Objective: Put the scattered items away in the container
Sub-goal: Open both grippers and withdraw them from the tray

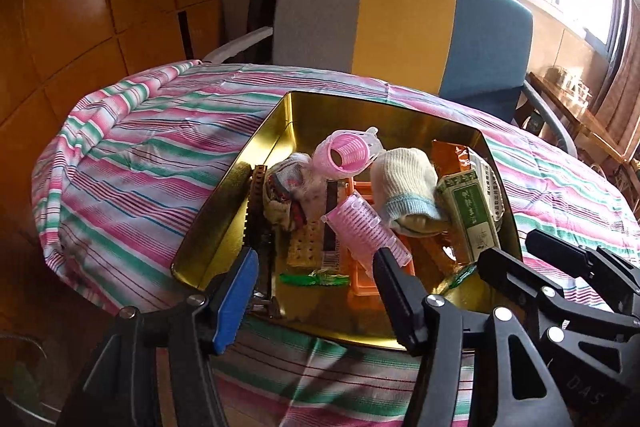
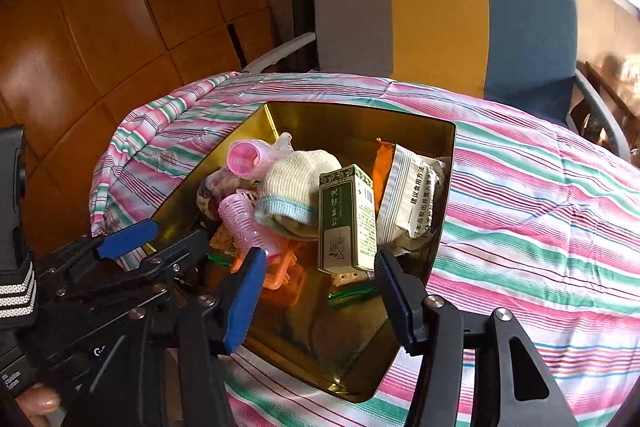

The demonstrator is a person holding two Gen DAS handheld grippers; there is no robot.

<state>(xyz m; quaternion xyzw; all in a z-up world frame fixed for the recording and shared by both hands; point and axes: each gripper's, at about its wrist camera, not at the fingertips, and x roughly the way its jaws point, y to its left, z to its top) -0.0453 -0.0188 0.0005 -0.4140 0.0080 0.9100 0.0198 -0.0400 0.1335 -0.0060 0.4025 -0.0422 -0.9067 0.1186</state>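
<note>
A gold metal tin [image 1: 208, 211] [image 2: 444, 187] stands on the striped tablecloth and holds the items: pink hair rollers [image 1: 366, 231] [image 2: 244, 155], a cream sock [image 1: 404, 179] [image 2: 296, 179], a green box [image 1: 472, 215] [image 2: 348, 223], a white packet [image 2: 412, 195], an orange clip [image 1: 362, 275] [image 2: 288, 275], a patterned cloth [image 1: 280, 191] and a dark comb [image 1: 254, 203]. My left gripper [image 1: 314, 257] is open and empty over the tin's near edge. My right gripper [image 2: 320, 261] is open and empty over the tin's near corner. The left gripper also shows in the right wrist view [image 2: 164, 235].
The round table under a pink, green and white striped cloth [image 1: 132, 155] [image 2: 540, 211] drops off at the left and near edges. A grey, yellow and blue chair [image 1: 400, 19] [image 2: 440, 15] stands behind it. Orange wood panels [image 1: 80, 7] lie left, a window right.
</note>
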